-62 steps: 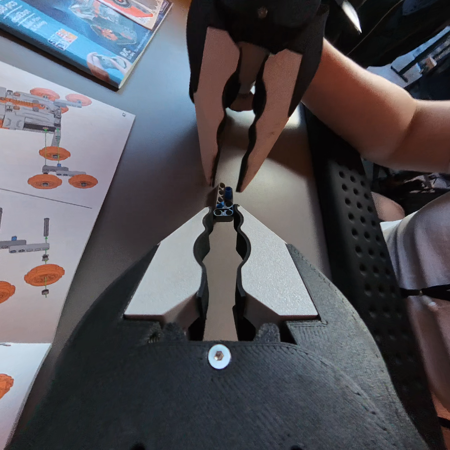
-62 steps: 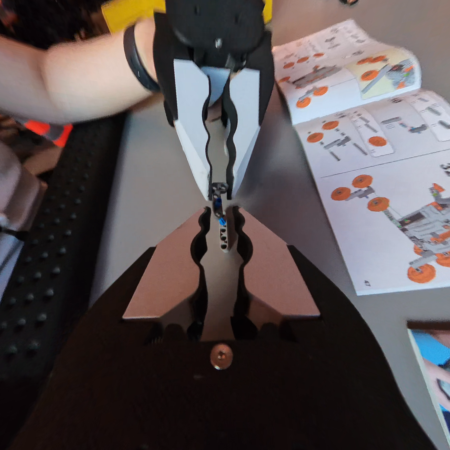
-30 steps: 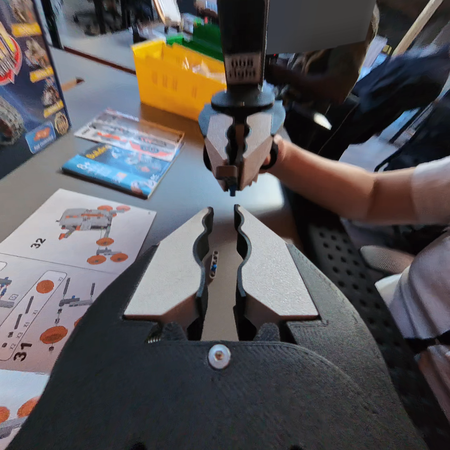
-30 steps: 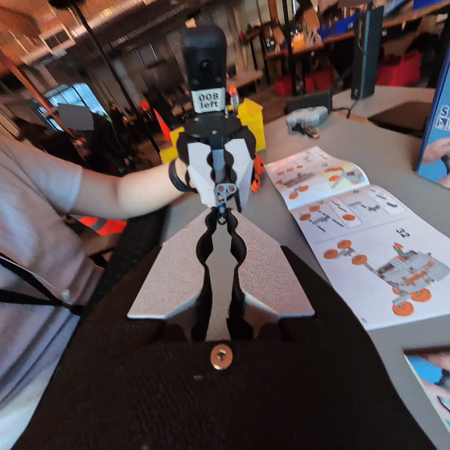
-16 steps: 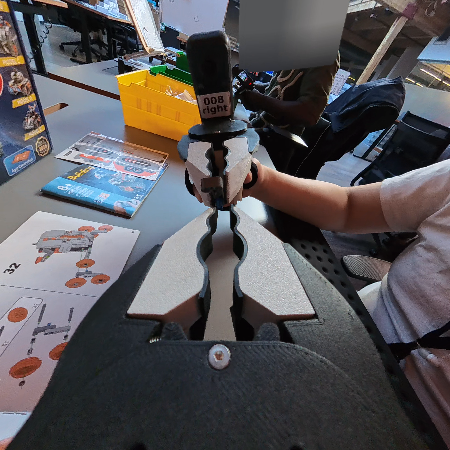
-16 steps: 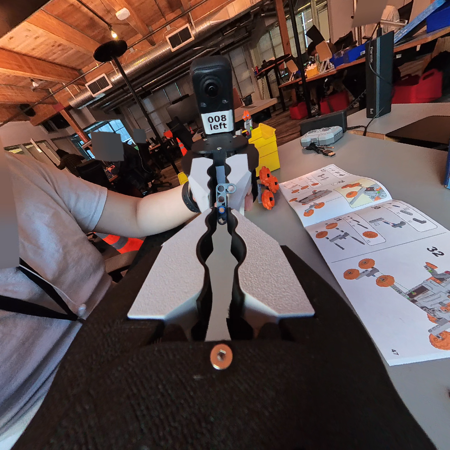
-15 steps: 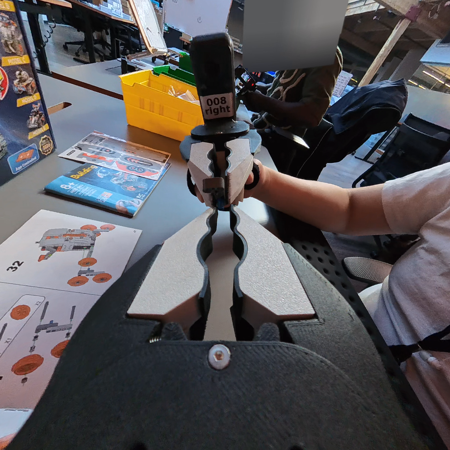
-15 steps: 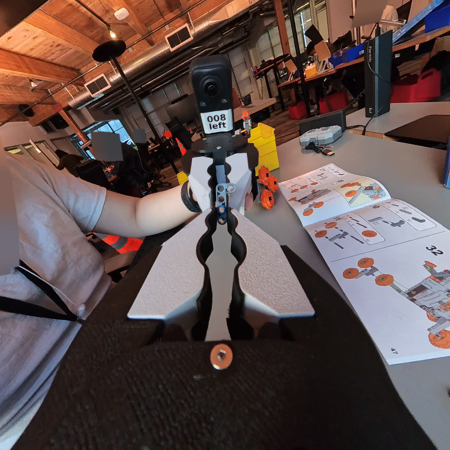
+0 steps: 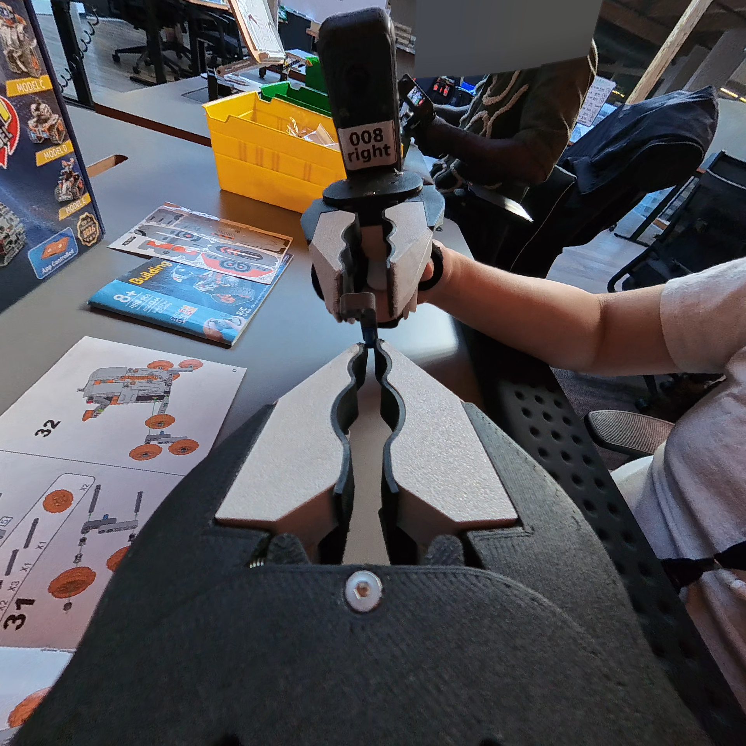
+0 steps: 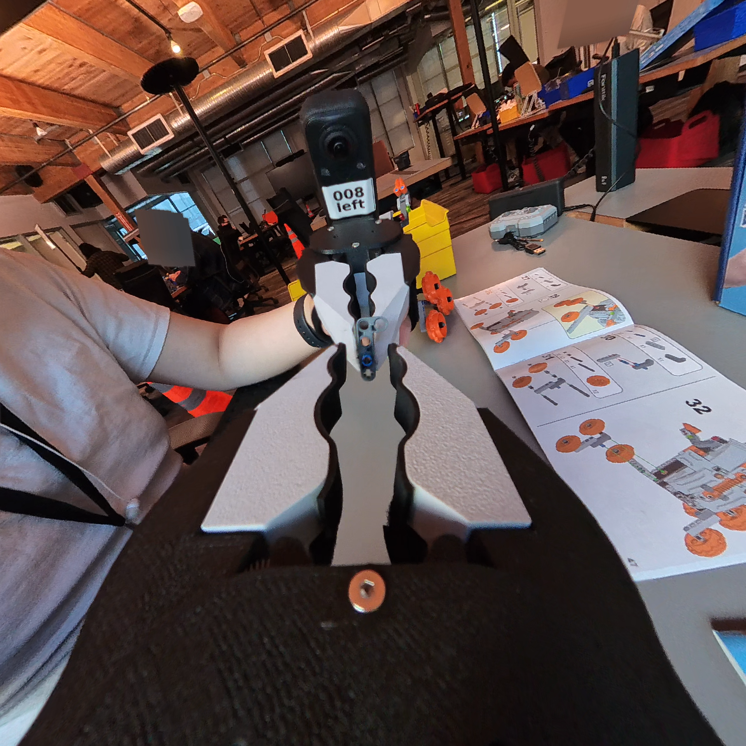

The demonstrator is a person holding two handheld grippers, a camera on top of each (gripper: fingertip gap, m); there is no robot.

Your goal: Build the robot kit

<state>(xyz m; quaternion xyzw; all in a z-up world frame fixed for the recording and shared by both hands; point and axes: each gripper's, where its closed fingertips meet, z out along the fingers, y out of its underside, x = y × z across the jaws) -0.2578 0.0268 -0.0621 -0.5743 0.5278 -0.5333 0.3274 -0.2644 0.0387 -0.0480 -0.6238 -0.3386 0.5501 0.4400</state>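
A small grey L-shaped beam (image 10: 368,343) with a blue pin (image 10: 366,360) is held upright in the air between the two grippers, which face each other tip to tip. My left gripper (image 9: 369,348) is shut on the beam's lower end (image 9: 369,335). In the right wrist view the left gripper (image 10: 365,365) shows straight ahead with the beam in its tips. My right gripper (image 10: 367,354) is open, its fingers either side of the beam without touching it. It shows opposite in the left wrist view (image 9: 369,317), jaws apart.
An open instruction booklet (image 9: 101,424) lies on the grey table (image 9: 169,189), also in the right wrist view (image 10: 605,383). Beyond are a blue booklet (image 9: 181,298), a yellow bin (image 9: 274,161), a tall printed box (image 9: 36,141), orange wheels (image 10: 438,306) and a grey controller (image 10: 524,220). A person's arm (image 9: 545,319) holds the right gripper. Only a small space, under 4 cm, lies between the two pairs of fingers.
Both grippers rose from pointing down at the table to level in the air. In the last half second the right gripper's jaws opened off the beam; the left still holds it.
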